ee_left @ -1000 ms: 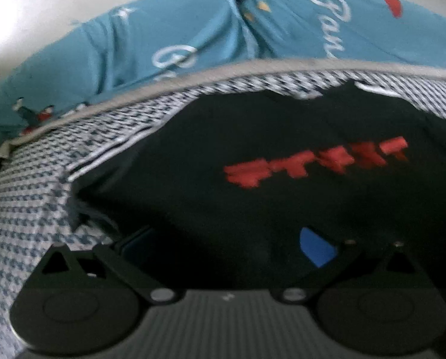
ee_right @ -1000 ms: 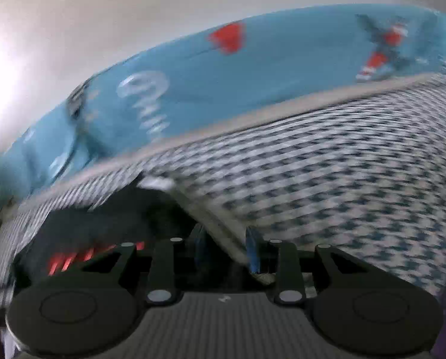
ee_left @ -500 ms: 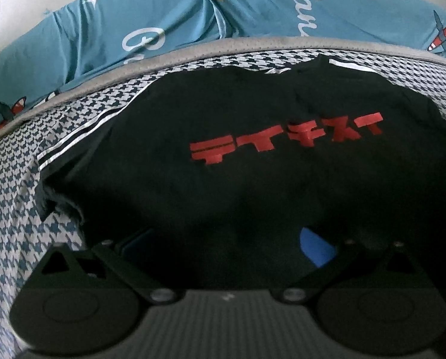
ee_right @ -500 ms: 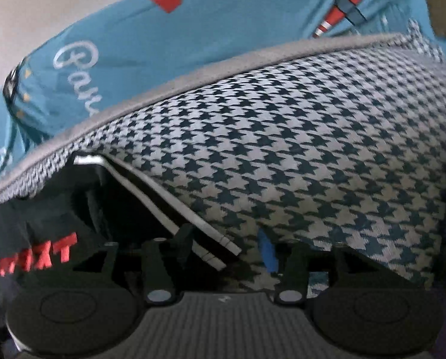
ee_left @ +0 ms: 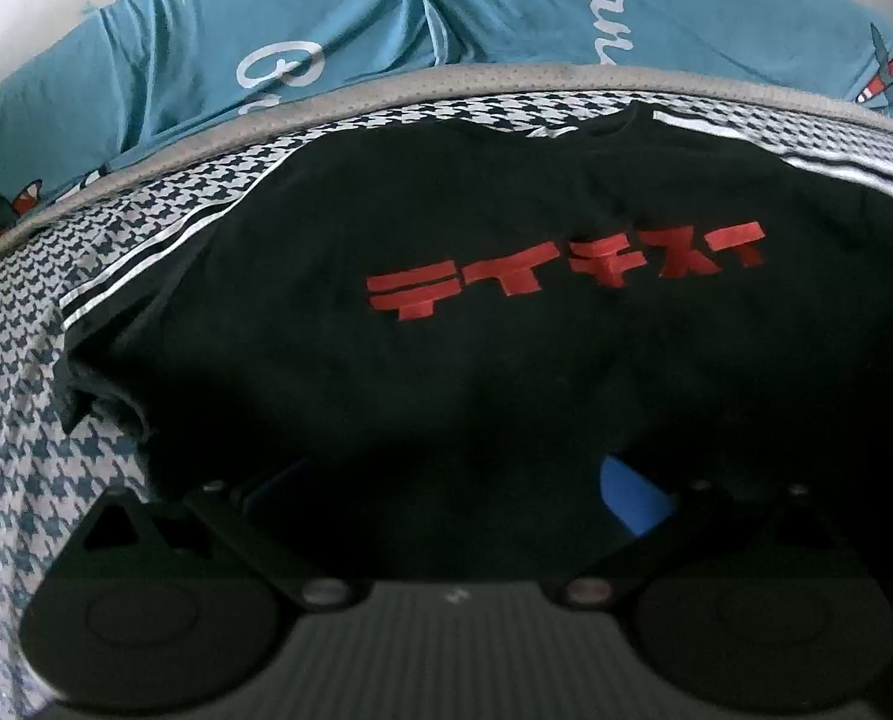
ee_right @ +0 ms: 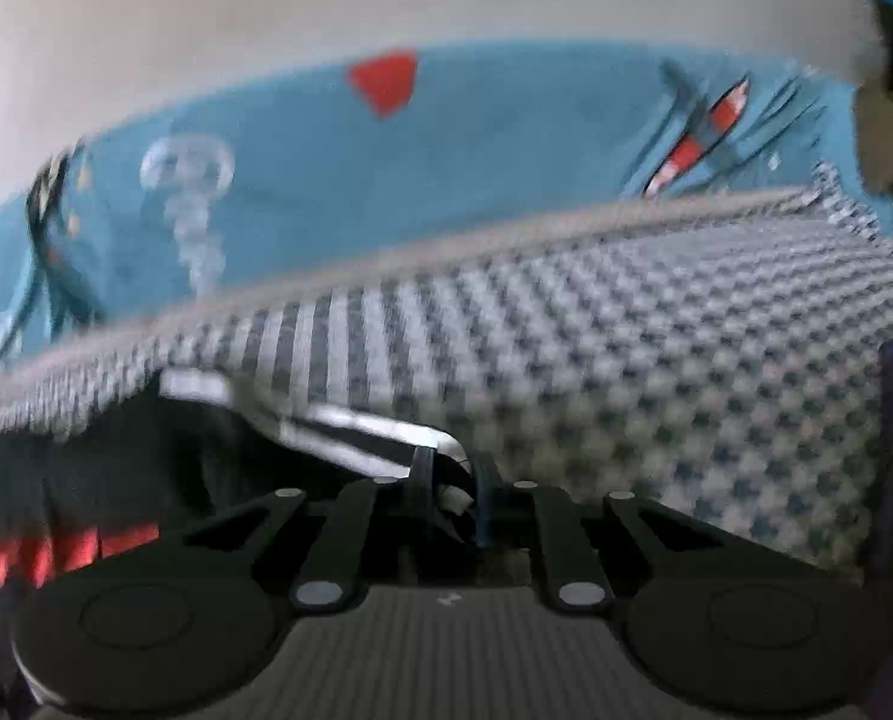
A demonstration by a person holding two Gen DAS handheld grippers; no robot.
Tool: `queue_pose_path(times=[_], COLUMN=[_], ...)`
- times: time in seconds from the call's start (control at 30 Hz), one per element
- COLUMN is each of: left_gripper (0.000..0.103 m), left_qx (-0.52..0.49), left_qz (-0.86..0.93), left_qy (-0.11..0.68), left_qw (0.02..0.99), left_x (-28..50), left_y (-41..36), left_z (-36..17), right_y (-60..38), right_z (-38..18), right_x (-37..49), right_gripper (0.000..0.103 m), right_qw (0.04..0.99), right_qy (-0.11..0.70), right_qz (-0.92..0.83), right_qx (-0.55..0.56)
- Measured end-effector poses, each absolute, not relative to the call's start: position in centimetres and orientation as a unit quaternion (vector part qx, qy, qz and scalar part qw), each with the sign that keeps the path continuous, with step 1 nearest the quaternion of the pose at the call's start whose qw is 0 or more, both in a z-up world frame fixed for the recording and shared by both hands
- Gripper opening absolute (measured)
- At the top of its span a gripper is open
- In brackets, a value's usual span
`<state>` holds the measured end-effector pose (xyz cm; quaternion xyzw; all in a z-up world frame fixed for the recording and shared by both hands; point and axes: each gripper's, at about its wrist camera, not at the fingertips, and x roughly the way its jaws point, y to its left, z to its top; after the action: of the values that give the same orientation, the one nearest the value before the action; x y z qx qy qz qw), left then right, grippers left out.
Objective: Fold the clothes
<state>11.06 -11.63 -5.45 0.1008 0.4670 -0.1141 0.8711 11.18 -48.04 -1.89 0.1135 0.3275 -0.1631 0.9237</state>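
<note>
Houndstooth bed (ee_left: 8, 420): black T-shirt (ee_left: 506, 360) spread flat, chest up. Right tongs (ee_right: 452, 498), wide half a second earlier, now pinched on its striped sleeve (ee_right: 386, 438); left tongs (ee_left: 446, 480) wide over the hem.

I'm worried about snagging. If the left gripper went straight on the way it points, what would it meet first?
Probably the black shirt: the left gripper is open right over its lower part, and the cloth fills the line ahead. How far above it the gripper sits is unclear.
</note>
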Motion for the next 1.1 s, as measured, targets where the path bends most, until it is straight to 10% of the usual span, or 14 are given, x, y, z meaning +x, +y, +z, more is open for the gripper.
queue_pose_path(times=[0.6, 1.1], left_gripper=[0.103, 0.103], left_qx=[0.096, 0.118], left_qz=[-0.118, -0.112], left_qy=[0.475, 0.449], left_qw=[0.866, 0.879], left_x=[11.0, 9.5], left_y=[-11.6, -12.0], left_z=[-5.6, -4.9], right_y=[-49.5, -46.3], right_z=[-4.5, 0.3], right_x=[17.8, 11.4], right_gripper=[0.015, 0.037], right_qw=[0.897, 0.919], right_qy=[0.326, 0.310], right_qz=[-0.279, -0.220], right_qx=[0.104, 0.103])
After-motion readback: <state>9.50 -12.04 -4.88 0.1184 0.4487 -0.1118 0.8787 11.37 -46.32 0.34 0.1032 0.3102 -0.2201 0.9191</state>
